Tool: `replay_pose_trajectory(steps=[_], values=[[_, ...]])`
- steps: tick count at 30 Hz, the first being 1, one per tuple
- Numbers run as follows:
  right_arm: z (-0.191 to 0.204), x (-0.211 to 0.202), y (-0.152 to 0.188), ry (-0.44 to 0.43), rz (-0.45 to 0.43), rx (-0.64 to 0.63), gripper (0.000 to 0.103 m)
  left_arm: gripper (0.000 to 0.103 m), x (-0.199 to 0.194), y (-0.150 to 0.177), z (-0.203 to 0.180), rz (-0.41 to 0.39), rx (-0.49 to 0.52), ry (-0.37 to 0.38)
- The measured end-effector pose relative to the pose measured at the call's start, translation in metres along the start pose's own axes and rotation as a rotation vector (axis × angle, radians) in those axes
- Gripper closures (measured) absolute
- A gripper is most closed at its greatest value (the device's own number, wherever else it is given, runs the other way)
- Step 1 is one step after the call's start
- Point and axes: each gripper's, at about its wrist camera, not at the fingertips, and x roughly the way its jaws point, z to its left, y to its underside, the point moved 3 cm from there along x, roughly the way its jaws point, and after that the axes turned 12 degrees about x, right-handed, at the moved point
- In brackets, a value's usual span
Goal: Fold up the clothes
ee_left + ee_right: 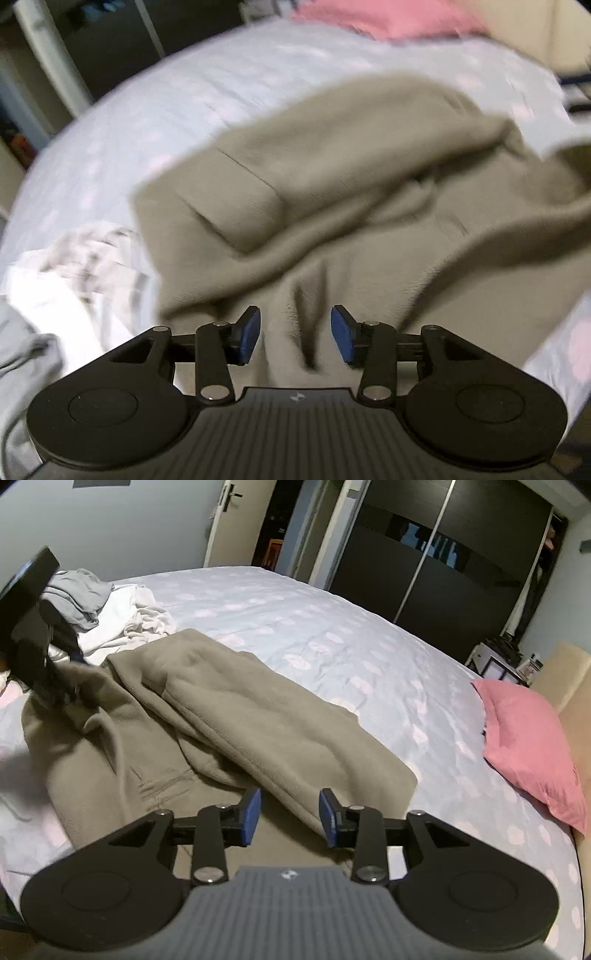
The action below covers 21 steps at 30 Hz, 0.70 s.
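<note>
Motion blurs the left view, hiding fabric detail. Both the left tongs and right tongs stand apart, gripping nothing, over the olive fleece garment lying rumpled near the bed's near edge.

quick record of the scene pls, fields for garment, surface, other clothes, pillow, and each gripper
garment: olive fleece garment, partly folded over itself, rumpled
surface: bed with pale dotted sheet
other clothes: white and grey pile past the garment's far end
pillow: pink pillow at the bed's right edge
left gripper: open, above the fleece, nothing pinched
right gripper: open, over the fleece's near edge, nothing pinched
</note>
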Motion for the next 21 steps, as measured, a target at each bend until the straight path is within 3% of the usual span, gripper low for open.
replay_pose_trajectory(steps=[2,4,6,9,11,15,21], values=[[-0.002,-0.008,0.009,0.047,0.007,0.019,0.054,0.061,-0.018,0.002,0.016,-0.038,-0.047,-0.05],[-0.01,-0.012,0.012,0.091,0.01,0.062,0.054,0.059,-0.036,0.008,0.031,-0.072,-0.108,-0.074],[-0.018,-0.019,0.014,0.074,-0.002,0.117,0.054,0.058,-0.049,0.016,0.041,-0.098,-0.152,-0.082],[-0.026,-0.035,0.018,0.01,-0.043,0.198,0.046,0.051,-0.062,0.027,0.045,-0.122,-0.161,-0.07],[-0.027,-0.044,0.022,-0.023,-0.051,0.227,0.035,0.05,-0.06,0.033,0.041,-0.11,-0.155,-0.048],[-0.022,-0.045,0.032,-0.055,-0.012,0.23,0.032,0.05,-0.04,0.042,0.032,-0.063,-0.163,0.018],[-0.029,-0.022,0.058,-0.043,0.103,0.276,0.028,0.05,-0.007,0.052,0.029,-0.034,-0.205,0.055]])
